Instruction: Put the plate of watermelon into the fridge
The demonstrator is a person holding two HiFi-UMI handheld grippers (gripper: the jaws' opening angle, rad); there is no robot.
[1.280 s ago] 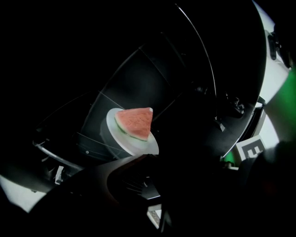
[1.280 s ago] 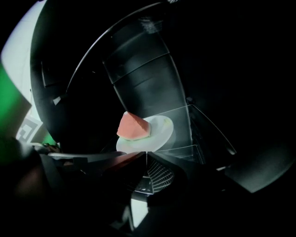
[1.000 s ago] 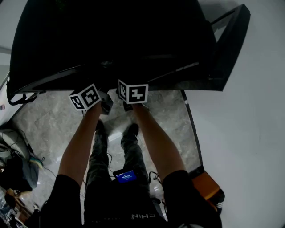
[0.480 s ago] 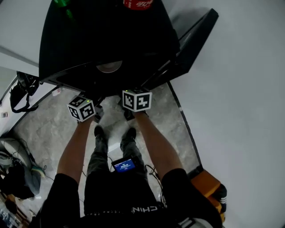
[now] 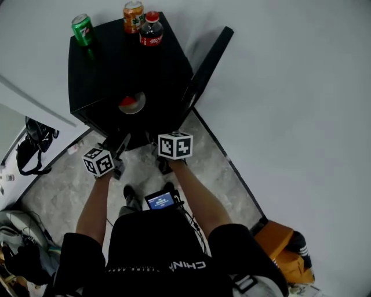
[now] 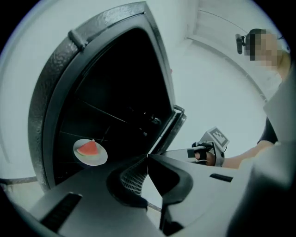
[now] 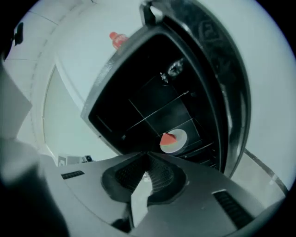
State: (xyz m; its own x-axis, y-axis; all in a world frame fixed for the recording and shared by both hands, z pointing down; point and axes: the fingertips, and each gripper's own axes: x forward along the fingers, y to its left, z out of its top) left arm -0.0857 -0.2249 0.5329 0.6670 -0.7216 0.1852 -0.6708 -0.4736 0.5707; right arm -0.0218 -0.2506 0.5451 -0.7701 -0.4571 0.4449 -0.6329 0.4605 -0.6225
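1. The fridge (image 5: 124,69) stands with its door (image 5: 208,58) swung wide to the right. On its top are a green can (image 5: 83,29), an orange can (image 5: 133,14) and a bottle (image 5: 151,29).
2. The plate (image 6: 90,153) lies flat inside the fridge on a wire shelf (image 7: 200,150). 1 wedge of watermelon (image 6: 88,148) sits on it. Nothing touches the plate.
3. The left claw (image 6: 147,155) is closed tip to tip, with nothing between its jaws. It hangs outside the fridge, in front of the opening and well apart from the plate.
4. The right claw (image 7: 146,152) is likewise closed and empty, its jaws meeting at the tips. It too is outside, near the left claw, and points toward the opening.
5. Done, as I judge it: the main step. The plate is in the fridge and neither claw holds it.
6. Left, as I judge it: little. The door stands open, so shutting it looks like the 1 likely move remaining, though the task sentence does not ask for it.
7. Risk looks small. The plate seems to sit wholly inside the opening, so the door should clear it. How close its rim lies to the shelf's front edge I cannot tell.
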